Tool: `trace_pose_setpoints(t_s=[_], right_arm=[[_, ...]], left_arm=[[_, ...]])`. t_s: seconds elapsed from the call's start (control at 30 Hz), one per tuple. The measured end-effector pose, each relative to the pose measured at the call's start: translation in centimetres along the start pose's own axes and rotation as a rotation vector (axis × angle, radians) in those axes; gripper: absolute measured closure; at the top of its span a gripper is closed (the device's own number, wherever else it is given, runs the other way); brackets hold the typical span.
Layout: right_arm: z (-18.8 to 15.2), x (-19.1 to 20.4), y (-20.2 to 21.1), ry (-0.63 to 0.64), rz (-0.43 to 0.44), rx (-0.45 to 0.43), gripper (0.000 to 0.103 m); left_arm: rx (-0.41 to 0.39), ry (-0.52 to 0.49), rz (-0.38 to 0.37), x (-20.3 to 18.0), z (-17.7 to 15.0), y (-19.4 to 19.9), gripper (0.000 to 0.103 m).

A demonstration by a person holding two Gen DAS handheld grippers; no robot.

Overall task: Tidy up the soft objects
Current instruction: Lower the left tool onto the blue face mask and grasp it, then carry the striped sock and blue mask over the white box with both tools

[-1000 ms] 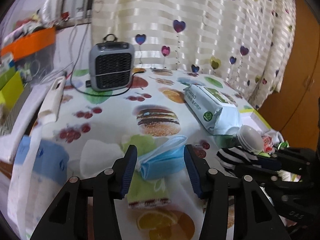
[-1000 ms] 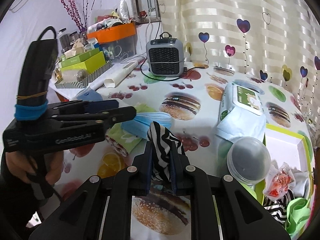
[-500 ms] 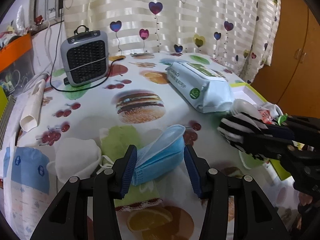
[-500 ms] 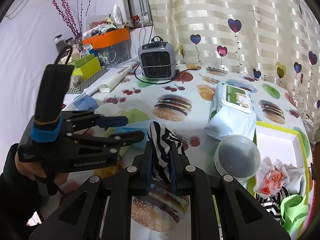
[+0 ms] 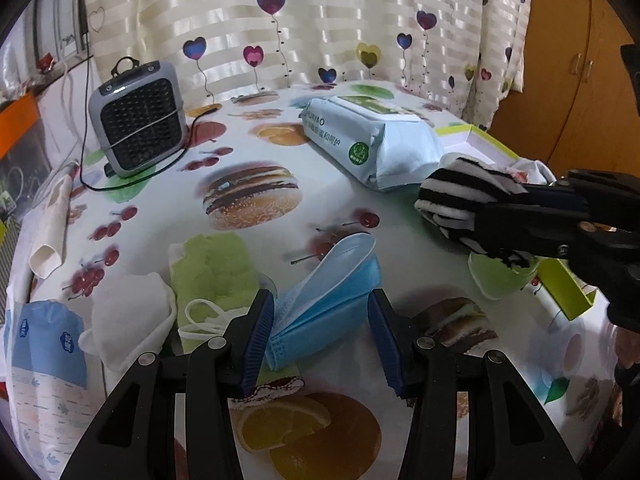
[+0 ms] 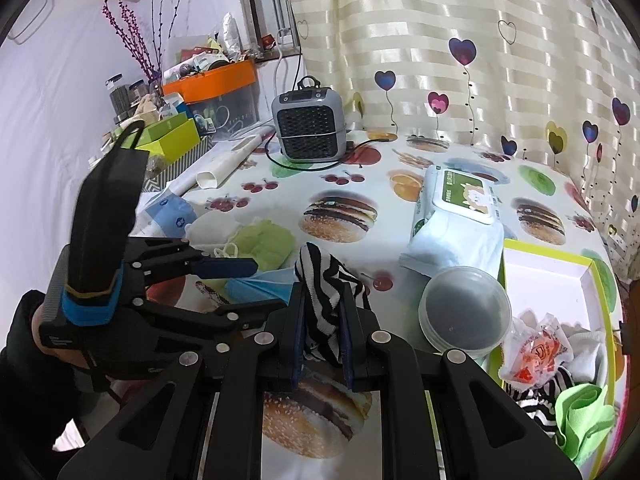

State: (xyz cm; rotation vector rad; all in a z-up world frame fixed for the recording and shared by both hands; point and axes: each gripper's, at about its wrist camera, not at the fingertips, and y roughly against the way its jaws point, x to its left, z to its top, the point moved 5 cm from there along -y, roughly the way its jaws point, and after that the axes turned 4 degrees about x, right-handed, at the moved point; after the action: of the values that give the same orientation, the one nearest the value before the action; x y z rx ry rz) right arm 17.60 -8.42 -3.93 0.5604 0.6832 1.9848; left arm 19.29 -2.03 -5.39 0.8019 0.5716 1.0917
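Left gripper (image 5: 320,332) has dropped closer over the blue mask (image 5: 324,300), low centre of frame; jaws spread, straddling it, not pinching. Right gripper (image 6: 320,336) stays pressed on the striped sock (image 6: 324,300). Mask pickup looks imminent.

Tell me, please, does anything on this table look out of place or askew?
Yes. The blue face mask lies crumpled on the table between the open left gripper fingers, its layers splayed apart. A white mask sits rumpled beside it. The striped sock is pinched in the right gripper, not in the box.
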Motion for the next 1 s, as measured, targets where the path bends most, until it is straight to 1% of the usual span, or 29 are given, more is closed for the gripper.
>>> trace_pose_setpoints(t_s=[0.1,0.23,0.27,0.3,0.33,0.37,0.4,0.5,0.63,0.83,1.0], right_arm=[[-0.1,-0.1,0.2,-0.004,-0.003,-0.004,0.087],[-0.1,-0.3,0.6,-0.006,-0.008,-0.008,0.087],[-0.1,-0.3,0.6,-0.006,-0.009,-0.009,0.087],[-0.2,-0.4,0.7,-0.008,-0.009,-0.01,0.087],[-0.2,-0.4,0.7,-0.008,-0.01,-0.011,0.087],[-0.2,-0.4,0.9,-0.01,-0.011,-0.013,0.087],[-0.2,-0.4,0.9,-0.011,-0.012,-0.014,0.087],[-0.2,-0.3,1.4,-0.011,-0.014,-0.021,0.087],[-0.2,-0.3,2.2,-0.013,-0.016,-0.037,0.087],[-0.1,-0.4,3.6,-0.037,0.01,-0.072,0.087],[-0.4,-0.5,5.0,-0.059,0.021,-0.099,0.087]], left_arm=[[0.011,-0.015,0.035,-0.1,0.0,-0.7,0.055],[0.015,-0.021,0.061,-0.2,0.0,-1.1,0.056],[0.015,-0.022,0.069,-0.2,0.0,-1.1,0.063],[0.015,-0.02,0.078,-0.2,0.0,-1.1,0.072],[0.016,-0.015,0.08,-0.2,-0.1,-1.0,0.075],[0.016,-0.006,0.078,-0.1,-0.1,-1.0,0.081],[0.015,-0.001,0.079,-0.1,-0.1,-0.9,0.085],[-0.001,0.024,0.084,0.0,-0.3,-0.2,0.088],[-0.044,0.065,0.081,-0.1,-0.4,1.5,0.089],[-0.118,0.144,0.059,-0.4,-0.6,4.6,0.089],[-0.171,0.216,0.015,-0.9,-0.9,6.9,0.089]])
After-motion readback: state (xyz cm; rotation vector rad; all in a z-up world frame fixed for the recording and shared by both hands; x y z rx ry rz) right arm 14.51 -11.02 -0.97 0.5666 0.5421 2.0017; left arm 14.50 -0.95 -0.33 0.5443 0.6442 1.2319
